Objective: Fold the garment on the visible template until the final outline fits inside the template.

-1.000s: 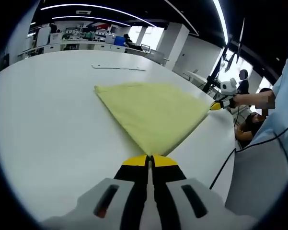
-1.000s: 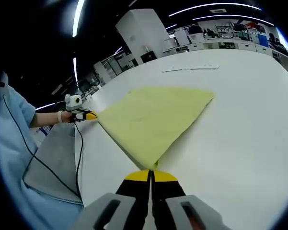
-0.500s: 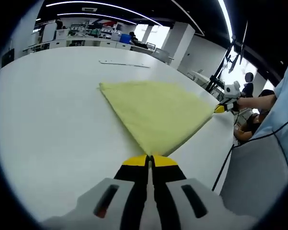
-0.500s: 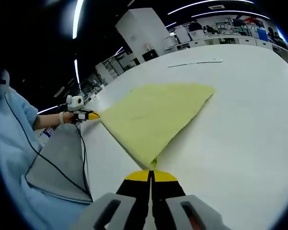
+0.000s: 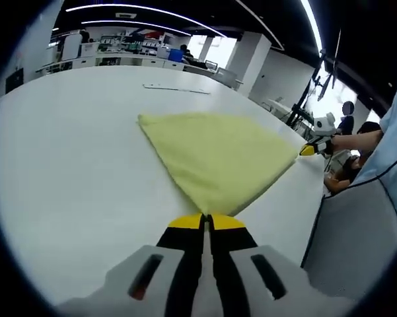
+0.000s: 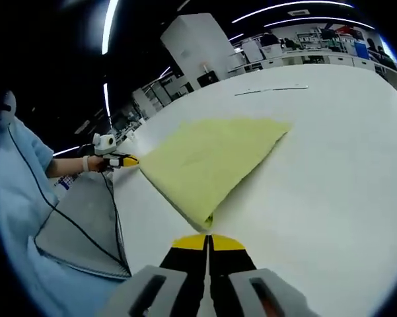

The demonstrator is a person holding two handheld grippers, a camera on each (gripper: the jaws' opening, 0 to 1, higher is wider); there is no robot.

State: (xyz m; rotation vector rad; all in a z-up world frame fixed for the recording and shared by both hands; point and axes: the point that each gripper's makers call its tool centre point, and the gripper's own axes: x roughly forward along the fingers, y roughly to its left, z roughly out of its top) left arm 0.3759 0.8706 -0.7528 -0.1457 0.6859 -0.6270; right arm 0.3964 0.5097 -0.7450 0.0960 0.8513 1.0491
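A pale yellow cloth garment [image 5: 216,156], folded flat, lies on the broad white table [image 5: 66,172], a little toward the person's side of the tabletop. In the left gripper view it reads as a wedge: one corner points to the far left, one reaches right toward the table edge, and the nearest corner runs down to the yellow-tipped left gripper [image 5: 206,221].

That gripper's two jaws are pressed together with no gap, the garment's near corner meeting their tips; it looks pinched there, though the contact itself is hard to make out.

In the right gripper view the same garment [image 6: 208,164] spreads away across the table [image 6: 330,158]. The yellow-tipped right gripper [image 6: 208,242] has its jaws drawn together too, but the cloth's near corner sits just ahead of the tips, slightly apart from them.

Each gripper appears small in the other's view, at a side corner of the cloth: the right gripper [image 5: 310,149] at the table's right edge, the left gripper [image 6: 124,160] at the left edge, held in a hand [image 6: 92,162].

A thin pale strip [image 5: 175,88] lies on the far part of the table, well apart from the garment. A person's light blue sleeve [image 6: 23,178] and a grey panel [image 6: 79,221] sit beside the near table edge.
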